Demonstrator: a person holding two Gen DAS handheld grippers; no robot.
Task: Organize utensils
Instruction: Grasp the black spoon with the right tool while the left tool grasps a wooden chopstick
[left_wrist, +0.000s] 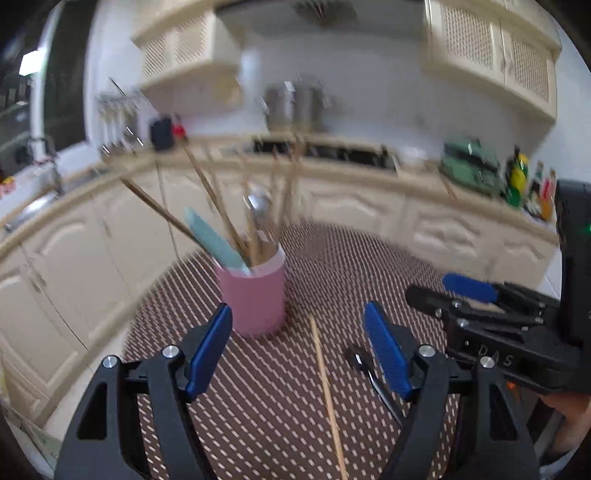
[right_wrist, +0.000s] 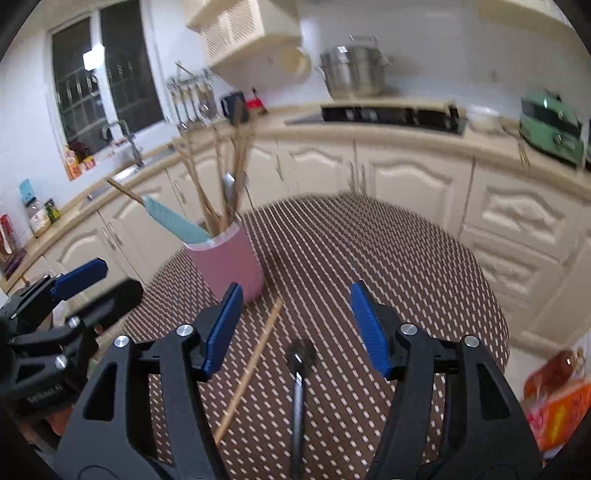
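Up front in the left wrist view, the left claw (left_wrist: 297, 354) stands spread with nothing between its blue pads. A pink cup (left_wrist: 253, 295) sits just ahead of its left finger on the patterned desk (left_wrist: 351, 266), packed with wooden chopsticks and a teal-handled utensil (left_wrist: 214, 240). One loose chopstick (left_wrist: 327, 395) lies on the desk between the fingers, and a black utensil (left_wrist: 373, 380) lies just inside the right finger. Only this view shows the right claw (left_wrist: 458, 295) from the side, off to the right, its body stamped with letters that may read "DAS", though blur spoils them.

Over in the right wrist view, the right claw (right_wrist: 295, 325) is likewise spread and empty. The black utensil (right_wrist: 300, 384) lies between its fingers, the loose chopstick (right_wrist: 251, 369) just inside the left finger, and the pink cup (right_wrist: 229, 266) just ahead of that finger. This view alone shows the left claw (right_wrist: 92, 280) off to the left, and an orange packet (right_wrist: 557, 410) low on the right.
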